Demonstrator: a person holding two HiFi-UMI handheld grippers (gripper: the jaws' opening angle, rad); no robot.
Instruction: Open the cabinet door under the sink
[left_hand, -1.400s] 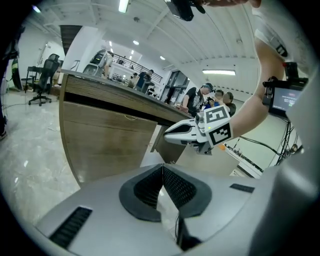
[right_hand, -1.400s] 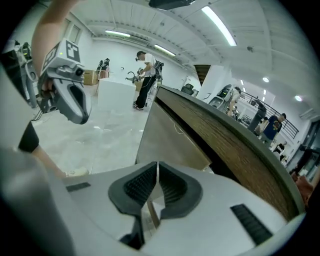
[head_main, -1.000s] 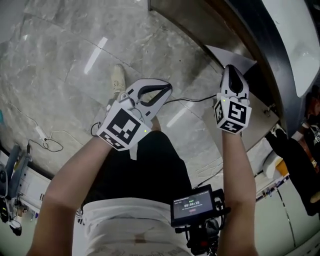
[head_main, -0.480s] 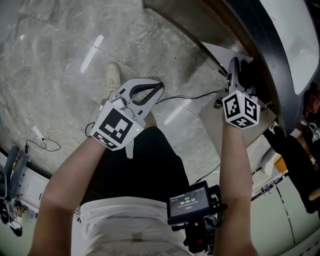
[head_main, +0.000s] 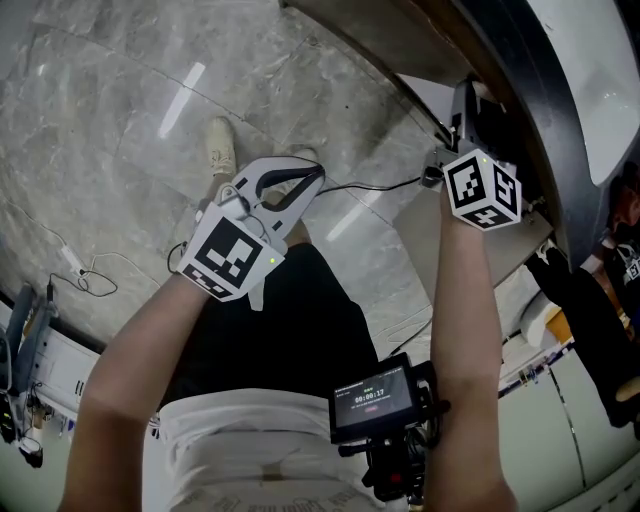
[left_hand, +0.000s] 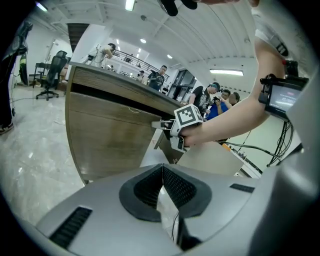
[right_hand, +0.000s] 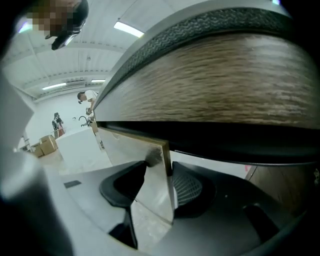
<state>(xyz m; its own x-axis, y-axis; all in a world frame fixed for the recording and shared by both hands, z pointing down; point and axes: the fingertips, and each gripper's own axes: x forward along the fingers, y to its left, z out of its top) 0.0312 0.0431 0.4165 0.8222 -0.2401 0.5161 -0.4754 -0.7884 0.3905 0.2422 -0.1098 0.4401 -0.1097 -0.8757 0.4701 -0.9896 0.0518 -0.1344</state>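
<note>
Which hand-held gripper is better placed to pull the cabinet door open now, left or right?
Right. The right hand-held gripper is at the cabinet door, whose edge stands between its jaws, which have just been opening. The left hand-held gripper is shut, out over the floor.

Pale shoe on grey marble floor; black cable nearby; office chair beyond.

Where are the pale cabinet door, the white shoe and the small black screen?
Pale cabinet door (right_hand: 150, 190): right gripper view, flat face near its edge.
White shoe (head_main: 217, 150): head view, its upper.
Small black screen (head_main: 372, 395): head view, centre of display.
</note>
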